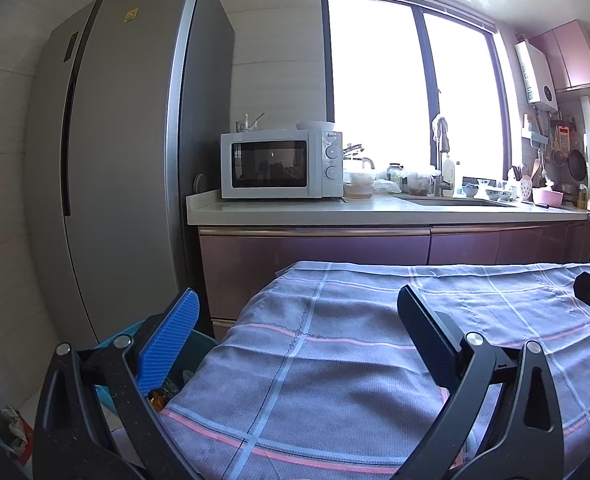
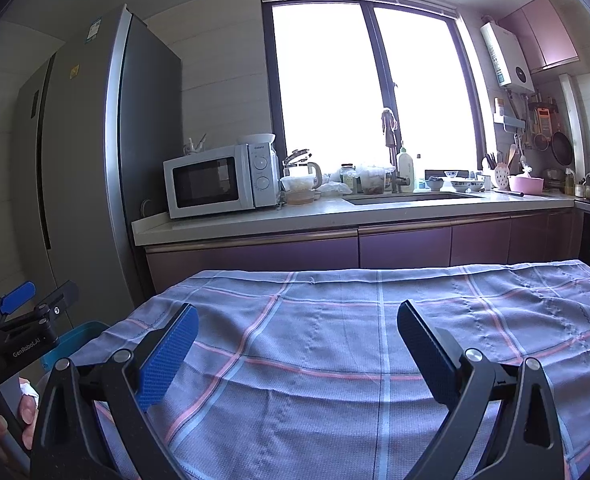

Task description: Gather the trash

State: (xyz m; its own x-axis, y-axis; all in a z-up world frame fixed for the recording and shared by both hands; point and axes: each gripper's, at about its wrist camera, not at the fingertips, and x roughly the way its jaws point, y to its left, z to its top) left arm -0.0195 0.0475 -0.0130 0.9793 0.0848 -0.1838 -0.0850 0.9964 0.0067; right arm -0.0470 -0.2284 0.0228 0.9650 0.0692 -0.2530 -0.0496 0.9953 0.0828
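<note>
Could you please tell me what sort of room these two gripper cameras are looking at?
Most likely a home kitchen. A white microwave stands on a pale countertop beside a tall grey refrigerator, and a sink with a faucet sits under the window, with pans and utensils hanging at the right.

A cloth-covered table point(image 2: 375, 340) stood before the counter point(image 2: 335, 216). On the counter, a microwave point(image 2: 219, 184) was placed left of the sink point(image 2: 411, 199), with the refrigerator point(image 2: 95, 160) further left.

Home kitchen, microwave point(image 2: 221, 181) on counter point(image 2: 335, 216), fridge point(image 2: 95, 160), sink point(image 2: 411, 198)
</note>
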